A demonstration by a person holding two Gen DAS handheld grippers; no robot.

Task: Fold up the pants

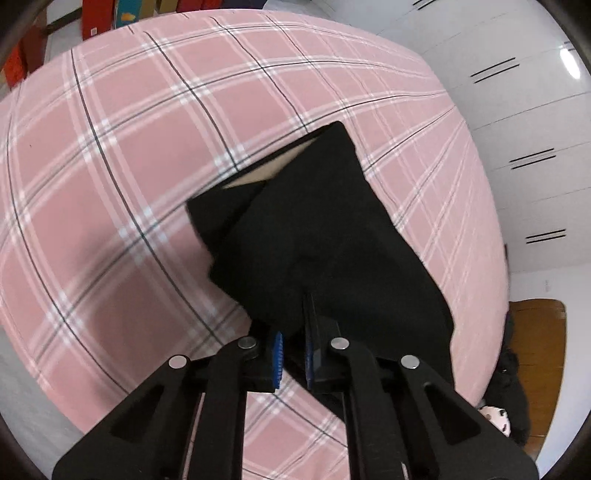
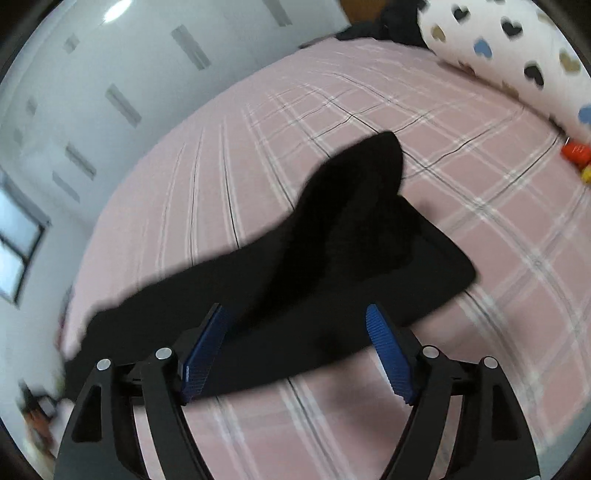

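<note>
One gripper, the left gripper (image 1: 293,354), is pinching black pants (image 1: 314,236) lying mid-bedsheet (image 1: 110,184), apparently carrying a fold over; the right gripper (image 2: 295,339), fingers spread, is hovering over the pants, likely needing a corner.

Setting: bedroom in a private home.

Evidence:
- Bed (image 1: 129,155), large, covered by a pink sheet with white and dark plaid lines; fills most of both views.
- Pillow (image 2: 517,48), white with black, blue and tan hearts, at the far edge of the bed.
- Wardrobe (image 1: 517,122), white glossy doors with dark slim bar handles, running beside the bed.
- Window (image 2: 18,247), dark-framed, set in the white wall.
- Wooden panel (image 1: 539,362), brown, beyond the bed's edge; whether door or headboard cannot be told.
- Boxes (image 1: 99,18), red and orange, stacked past the bed's far side.
- Small red and yellow items (image 2: 576,158) on the sheet, too blurred to identify.
</note>
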